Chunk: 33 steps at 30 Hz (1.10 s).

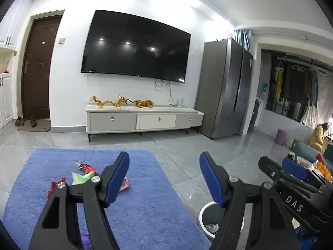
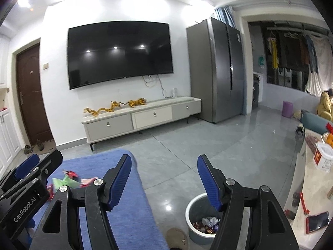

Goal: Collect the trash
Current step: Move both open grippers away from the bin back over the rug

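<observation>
Trash wrappers (image 1: 83, 171) lie scattered on the blue rug (image 1: 135, 208) — a red piece, a pale green one and a pink one in a loose band across the rug's middle, partly hidden behind the left gripper's near finger. The green wrapper is a flat, crumpled sheet with a corner pointing toward the TV wall; its long axis is hard to make out. The whole band runs roughly side to side across the rug in the left wrist view. A purple scrap (image 1: 86, 240) shows at the bottom edge of that view, on the rug.

More trash sits in the round grey bin (image 2: 192, 208), which stands upright on the grey tiled floor just beside the rug's edge, its open mouth facing up; crumpled red, white and purple pieces lie at its bottom.

The left gripper (image 1: 164, 177) hangs above the rug with its blue-padded fingers spread and nothing between them. The right gripper (image 2: 164, 179) is beside it, over the rug's edge and the bin, with its fingers spread as well and nothing between them. Each gripper shows at the edge of the other's view.

Across the room a dark TV (image 1: 135, 45) hangs on the white wall above a low cabinet (image 1: 143, 118) carrying gold dragon figures (image 1: 108, 102). To the right stands a grey fridge (image 1: 224, 87). A pale counter (image 2: 312, 187) at the right carries a phone (image 2: 317, 221) and other small things.
</observation>
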Each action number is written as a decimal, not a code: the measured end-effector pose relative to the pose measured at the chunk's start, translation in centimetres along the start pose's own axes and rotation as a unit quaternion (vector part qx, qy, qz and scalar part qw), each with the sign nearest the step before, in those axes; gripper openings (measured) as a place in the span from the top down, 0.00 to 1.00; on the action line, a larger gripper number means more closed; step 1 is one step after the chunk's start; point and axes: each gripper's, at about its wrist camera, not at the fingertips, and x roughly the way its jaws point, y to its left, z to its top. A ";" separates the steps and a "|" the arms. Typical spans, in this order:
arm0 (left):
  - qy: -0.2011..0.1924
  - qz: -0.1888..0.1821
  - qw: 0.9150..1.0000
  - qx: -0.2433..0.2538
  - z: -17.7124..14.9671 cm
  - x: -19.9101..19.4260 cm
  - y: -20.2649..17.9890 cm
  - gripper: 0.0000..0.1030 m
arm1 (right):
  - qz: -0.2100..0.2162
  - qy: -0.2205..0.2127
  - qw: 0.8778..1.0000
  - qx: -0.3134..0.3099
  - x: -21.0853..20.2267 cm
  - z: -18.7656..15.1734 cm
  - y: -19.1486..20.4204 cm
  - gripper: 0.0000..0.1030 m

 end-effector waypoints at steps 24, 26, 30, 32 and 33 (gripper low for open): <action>0.024 0.163 0.986 -0.017 -5.0 -2.2 21.2 0.23 | 0.130 0.022 0.987 -0.091 2.0 -0.6 14.3 0.30; 0.048 0.165 0.985 -0.014 -6.4 -0.8 22.8 0.23 | 0.141 0.043 0.985 -0.090 4.3 -1.4 14.7 0.30; 0.088 0.154 0.984 -0.009 -8.3 2.3 24.7 0.23 | 0.158 0.075 0.981 -0.086 7.2 -3.1 14.8 0.30; 0.103 0.140 0.985 -0.002 -8.7 3.7 25.0 0.23 | 0.167 0.092 0.978 -0.087 9.1 -3.8 15.0 0.30; 0.107 0.135 0.985 0.002 -8.6 4.5 25.3 0.23 | 0.169 0.099 0.977 -0.089 9.9 -4.2 15.3 0.30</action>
